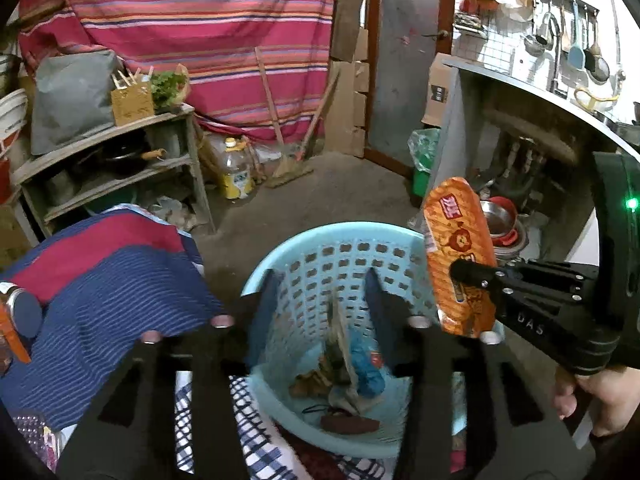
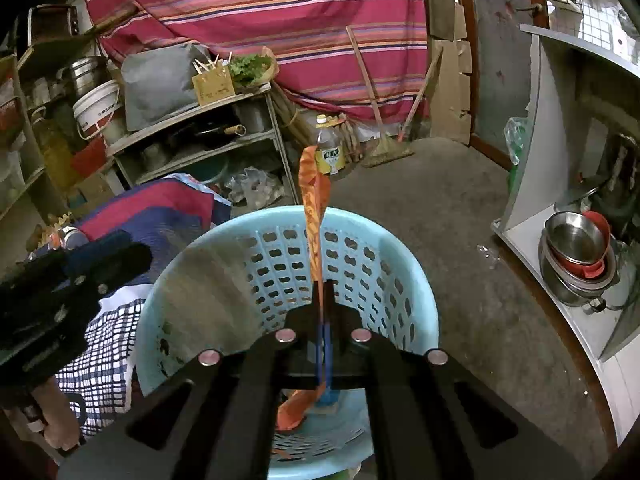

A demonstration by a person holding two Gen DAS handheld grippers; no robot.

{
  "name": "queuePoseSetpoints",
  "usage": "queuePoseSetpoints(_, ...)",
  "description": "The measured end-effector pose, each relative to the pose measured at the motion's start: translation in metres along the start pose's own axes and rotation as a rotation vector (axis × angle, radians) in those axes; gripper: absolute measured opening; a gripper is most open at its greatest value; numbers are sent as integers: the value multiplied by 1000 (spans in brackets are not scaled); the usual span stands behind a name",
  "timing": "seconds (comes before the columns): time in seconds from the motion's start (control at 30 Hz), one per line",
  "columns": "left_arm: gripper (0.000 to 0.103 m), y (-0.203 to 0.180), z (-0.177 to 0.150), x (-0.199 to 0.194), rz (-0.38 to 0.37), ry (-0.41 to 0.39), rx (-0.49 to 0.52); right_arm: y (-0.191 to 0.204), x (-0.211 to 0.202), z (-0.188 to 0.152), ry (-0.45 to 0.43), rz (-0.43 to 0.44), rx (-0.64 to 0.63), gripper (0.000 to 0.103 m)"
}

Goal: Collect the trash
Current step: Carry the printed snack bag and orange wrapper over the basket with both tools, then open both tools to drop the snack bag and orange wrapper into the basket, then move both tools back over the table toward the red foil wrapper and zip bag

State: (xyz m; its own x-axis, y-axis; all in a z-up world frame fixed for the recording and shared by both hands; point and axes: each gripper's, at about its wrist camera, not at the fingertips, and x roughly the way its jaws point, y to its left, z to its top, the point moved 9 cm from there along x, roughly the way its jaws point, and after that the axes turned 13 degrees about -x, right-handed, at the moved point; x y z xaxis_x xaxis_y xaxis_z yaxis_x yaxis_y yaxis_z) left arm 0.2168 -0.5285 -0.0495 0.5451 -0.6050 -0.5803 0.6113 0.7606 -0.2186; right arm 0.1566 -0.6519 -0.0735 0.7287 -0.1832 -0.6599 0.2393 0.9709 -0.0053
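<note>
Orange: 1 wrapper (image 2: pixel 314 216) in right gripper (image 2: pixel 323 292), over 1 basket (image 2: pixel 416 280).

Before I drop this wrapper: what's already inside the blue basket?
Inside the blue basket: a blue wrapper, crumpled brownish paper scraps and a dark reddish-brown piece. The left gripper's fingers cover part of the bottom.

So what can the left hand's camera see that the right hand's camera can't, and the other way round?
Only the left wrist view shows the trash lying in the basket's bottom, the orange wrapper's printed face, and utensils hanging on the wall. Only the right wrist view shows the white bucket. Both show the blue basket, the striped curtain and the yellow-labelled bottle.
</note>
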Motion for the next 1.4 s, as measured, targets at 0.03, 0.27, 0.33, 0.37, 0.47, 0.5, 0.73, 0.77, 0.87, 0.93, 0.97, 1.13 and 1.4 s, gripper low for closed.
queuePoseSetpoints(0.03,53,4,1,-2,15,-8,-4,0,0,-1,1,0,0,0)
queuePoseSetpoints(0.27,79,41,8,-32,133,-82,-13,16,10,-1,11,6,-11,0)
queuePoseSetpoints(0.33,84,55,11,-47,166,-109,-20,21,14,0,16,10,-15,1)
queuePoseSetpoints(0.37,85,61,12,-52,176,-116,-25,24,16,1,20,3,-18,1)
queuePoseSetpoints(0.47,89,85,13,-75,218,-142,-44,30,23,1,37,-15,-20,1)
queuePoseSetpoints(0.5,89,93,12,-83,232,-150,-45,32,26,-1,45,-16,-14,1)
queuePoseSetpoints(0.73,94,158,11,-133,356,-198,-72,35,46,-15,110,-33,15,2)
queuePoseSetpoints(0.77,94,166,11,-138,366,-202,-83,36,49,-17,123,-46,13,2)
queuePoseSetpoints(0.87,95,199,11,-156,415,-214,-123,38,53,-21,144,-80,-9,2)
queuePoseSetpoints(0.93,95,219,12,-167,448,-221,-146,40,57,-26,168,-88,-6,2)
queuePoseSetpoints(0.97,95,227,12,-172,459,-223,-161,40,60,-28,176,-88,-1,5)
queuePoseSetpoints(1.13,96,268,9,-202,513,-232,-211,38,51,-17,150,-155,-18,63)
queuePoseSetpoints(1.4,97,323,-3,-242,595,-247,-266,57,25,13,104,-208,-52,83)
